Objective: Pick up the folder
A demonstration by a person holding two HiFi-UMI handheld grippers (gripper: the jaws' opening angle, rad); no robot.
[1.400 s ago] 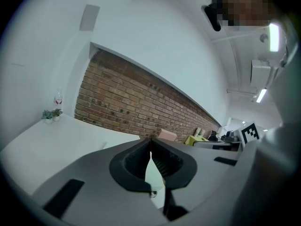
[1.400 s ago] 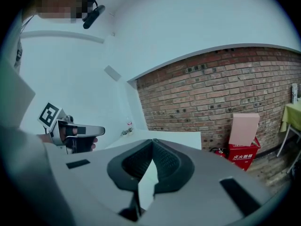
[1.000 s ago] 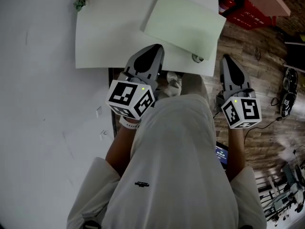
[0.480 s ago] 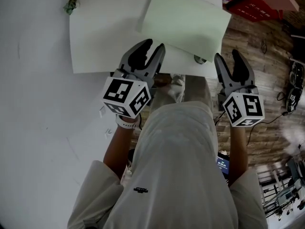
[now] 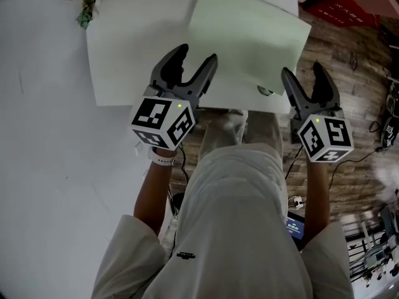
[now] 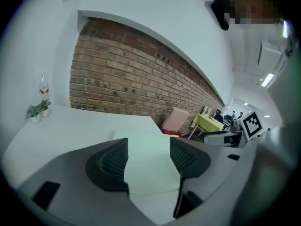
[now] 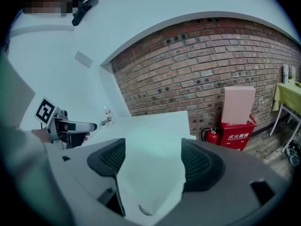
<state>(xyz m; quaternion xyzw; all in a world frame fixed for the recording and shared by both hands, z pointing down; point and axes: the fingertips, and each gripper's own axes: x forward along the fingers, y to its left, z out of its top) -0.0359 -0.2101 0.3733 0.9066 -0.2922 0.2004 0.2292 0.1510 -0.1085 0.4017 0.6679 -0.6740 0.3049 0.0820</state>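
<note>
**Both grippers reach toward the folder, jaws opening**

The person holds both forearms forward and close to the body, one on each side. Each gripper points away from the person and slopes down toward the table (image 5: 124, 61).

The left gripper (image 5: 195, 58) is over the near part of the table, just at the left of the folder (image 5: 249, 36). Its jaws are opening. In the left gripper view the pale green sheet shows in the gap between them, but the pads do not touch it.

The right gripper (image 5: 303, 73) is at the right of the table's near right corner, above the wooden floor (image 5: 349, 104). Its jaws are opening too. In the right gripper view the near corner of the folder appears between them, and the pads are not pressing on it.

The folder lies flat on the near right part of the table, turned at an angle. Its far right corner goes out past the right edge of the table.

By count, there are two grippers with two marker cubes (image 5: 163, 122), one on each. There is one folder and one table. One small plant (image 5: 86, 8) stands at the far left of the table. In the right gripper view, one fire extinguisher (image 7: 212, 136) and one red box (image 7: 237, 134) stand on the floor at the brick wall (image 7: 197, 74).
</note>
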